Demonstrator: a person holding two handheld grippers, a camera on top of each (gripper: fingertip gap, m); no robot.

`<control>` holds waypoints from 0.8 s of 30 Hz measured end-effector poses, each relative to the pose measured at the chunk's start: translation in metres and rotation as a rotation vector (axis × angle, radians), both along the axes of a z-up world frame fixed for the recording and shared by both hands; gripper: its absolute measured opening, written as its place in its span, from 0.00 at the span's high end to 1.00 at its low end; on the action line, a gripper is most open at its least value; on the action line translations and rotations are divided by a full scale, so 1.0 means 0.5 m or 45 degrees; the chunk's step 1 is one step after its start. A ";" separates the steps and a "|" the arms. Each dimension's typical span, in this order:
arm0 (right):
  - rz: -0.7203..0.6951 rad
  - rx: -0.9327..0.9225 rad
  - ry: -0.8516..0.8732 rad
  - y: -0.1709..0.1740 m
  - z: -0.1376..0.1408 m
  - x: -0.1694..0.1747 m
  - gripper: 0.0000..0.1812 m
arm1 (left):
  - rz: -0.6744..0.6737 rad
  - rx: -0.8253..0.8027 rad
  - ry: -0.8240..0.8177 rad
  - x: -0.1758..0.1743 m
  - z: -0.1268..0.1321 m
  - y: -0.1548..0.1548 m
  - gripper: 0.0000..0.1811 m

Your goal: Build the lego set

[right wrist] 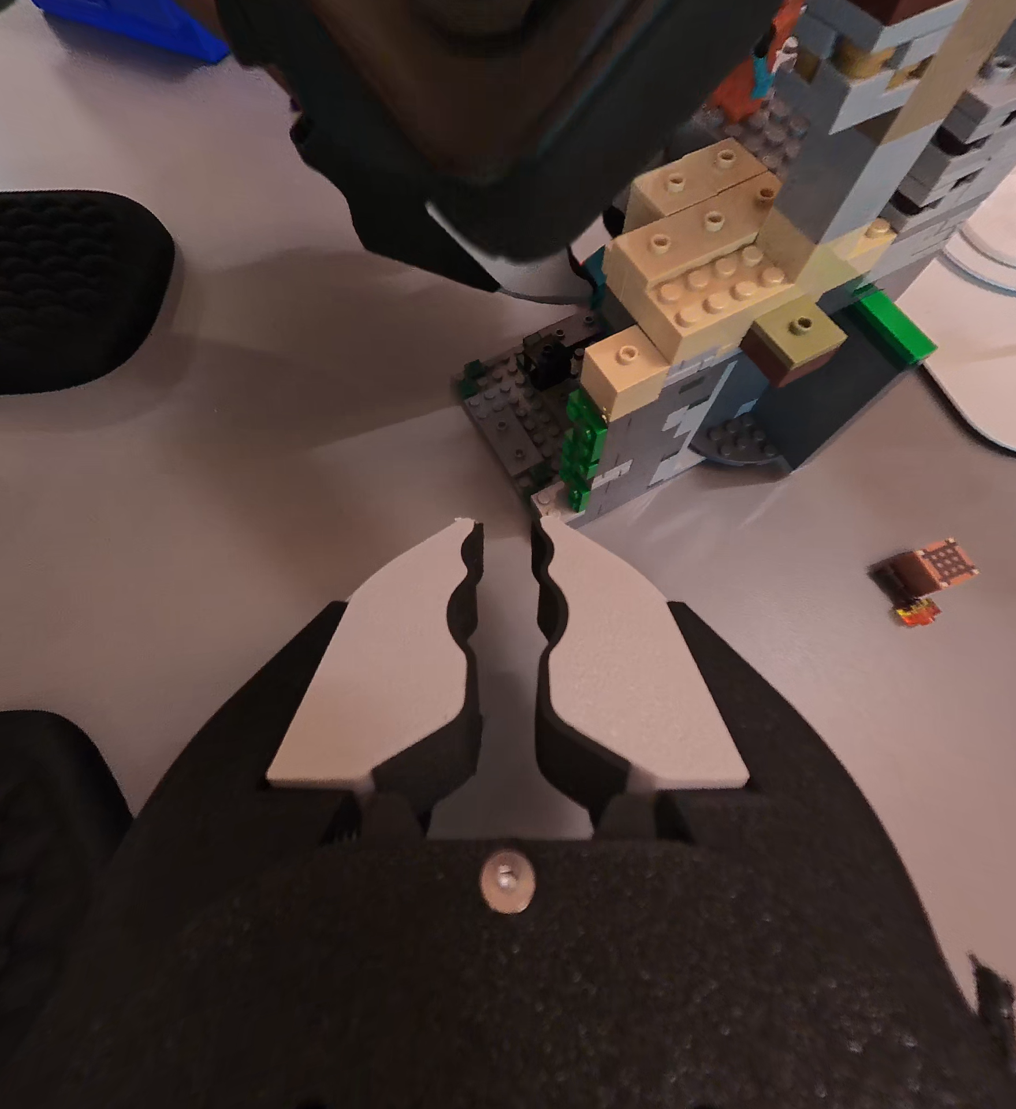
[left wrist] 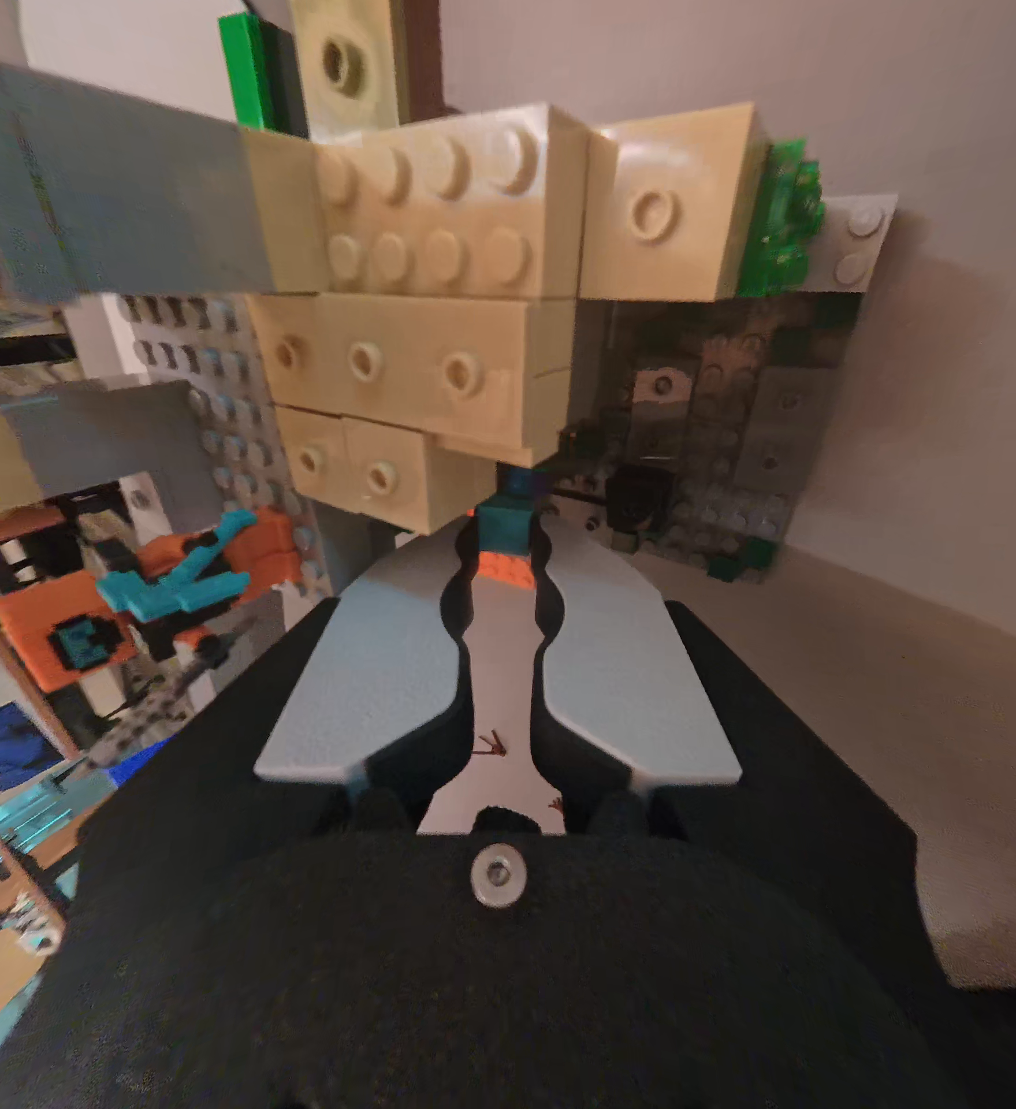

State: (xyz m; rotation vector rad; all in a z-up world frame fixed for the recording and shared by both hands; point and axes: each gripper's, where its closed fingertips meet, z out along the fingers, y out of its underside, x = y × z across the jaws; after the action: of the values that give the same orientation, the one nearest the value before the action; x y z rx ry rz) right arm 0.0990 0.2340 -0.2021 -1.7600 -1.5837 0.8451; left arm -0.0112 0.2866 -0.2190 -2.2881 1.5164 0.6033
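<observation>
The lego build [left wrist: 433, 252] fills the left wrist view, with tan studded bricks stacked over a dark grey baseplate [left wrist: 721, 420]. My left gripper [left wrist: 502, 534] is shut on a small teal piece [left wrist: 502, 525] just under the tan bricks, with an orange brick [left wrist: 505, 567] below it. In the right wrist view the same build [right wrist: 703, 300] stands on the table, and the left gripper [right wrist: 463, 150] reaches into it from above. My right gripper [right wrist: 506, 531] hovers over the bare table near the build's front corner, slightly open and empty.
An orange and teal lego figure [left wrist: 163, 594] is on the build's left side. A small brown piece with a flame part [right wrist: 925, 573] lies on the table at right. Black padded objects [right wrist: 43, 288] lie at left, a white round base [right wrist: 1003, 336] at far right. Across from one pair of fingers to the other is roughly 12 centimeters.
</observation>
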 end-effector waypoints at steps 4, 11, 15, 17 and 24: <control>0.000 -0.006 -0.001 -0.001 -0.002 0.000 0.92 | 0.018 0.074 0.026 -0.004 -0.008 0.007 0.91; 0.001 -0.006 -0.003 0.000 -0.004 0.000 0.92 | -0.001 0.098 0.007 -0.002 -0.008 0.022 0.91; -0.003 -0.012 0.000 0.002 -0.005 0.002 0.92 | -0.032 0.094 0.002 0.002 -0.004 0.025 0.91; -0.004 -0.014 -0.002 0.003 -0.006 0.003 0.92 | -0.042 0.088 0.008 0.001 -0.005 0.027 0.91; -0.007 -0.023 -0.002 0.004 -0.010 0.003 0.92 | -0.056 0.112 -0.006 -0.001 -0.005 0.038 0.91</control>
State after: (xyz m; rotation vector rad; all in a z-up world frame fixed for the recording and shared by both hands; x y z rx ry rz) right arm 0.1007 0.2361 -0.2071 -1.7772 -1.5762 0.8579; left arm -0.0115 0.3054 -0.2214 -2.1838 1.5034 0.6387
